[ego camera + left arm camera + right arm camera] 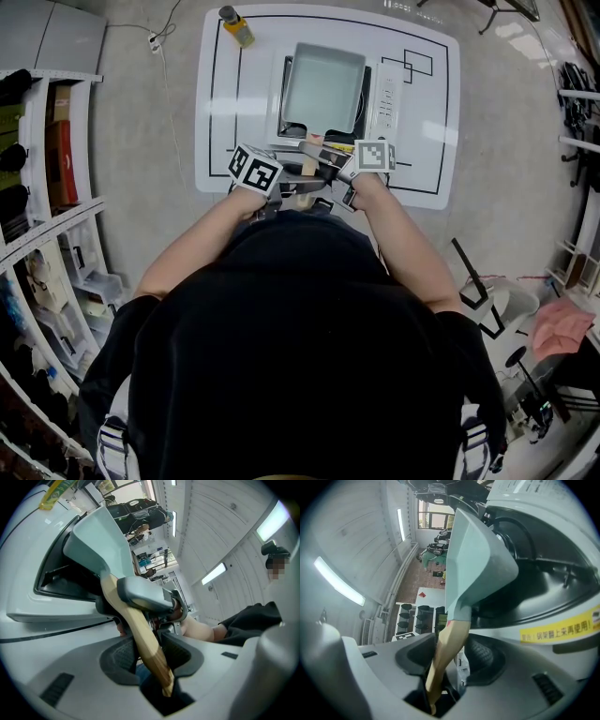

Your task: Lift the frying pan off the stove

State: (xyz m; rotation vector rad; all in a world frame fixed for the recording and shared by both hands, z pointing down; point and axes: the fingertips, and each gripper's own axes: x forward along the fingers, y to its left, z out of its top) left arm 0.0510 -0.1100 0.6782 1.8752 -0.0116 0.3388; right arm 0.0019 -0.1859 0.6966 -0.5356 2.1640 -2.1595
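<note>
On the far left of the white mat (211, 141) stands a bottle (236, 26), well apart from everything else. The pan (323, 89) sits on the stove (384, 94) at mid-mat, with its wooden handle (140, 630) pointing near, toward the person.

The left gripper (149, 651) has the handle between its pads, and both pads appear to press on it. The right gripper (454, 660) meets the handle from the right. Its jaws straddle the wood, which lies against one pad, while a gap shows at the other, so I judge that it does not grip yet.

Risks:
- If the lift starts now, one clamp near the handle's end would carry the whole pan. The far edge could droop, or the tapered, smooth-looking handle could twist or slide in the pads.
- If the right jaws close off-centre, they could push the handle sideways and drag the pan across the stove.
- A tilted lift could knock the pan's far rim against the stove.

Hard to make out:
- In the head view the marker cubes and forearms cover the handle and both sets of jaws.
- No view shows the pan's underside, so I cannot tell whether it has left the stove.
- The gripper views cut off the pan's far rim.
</note>
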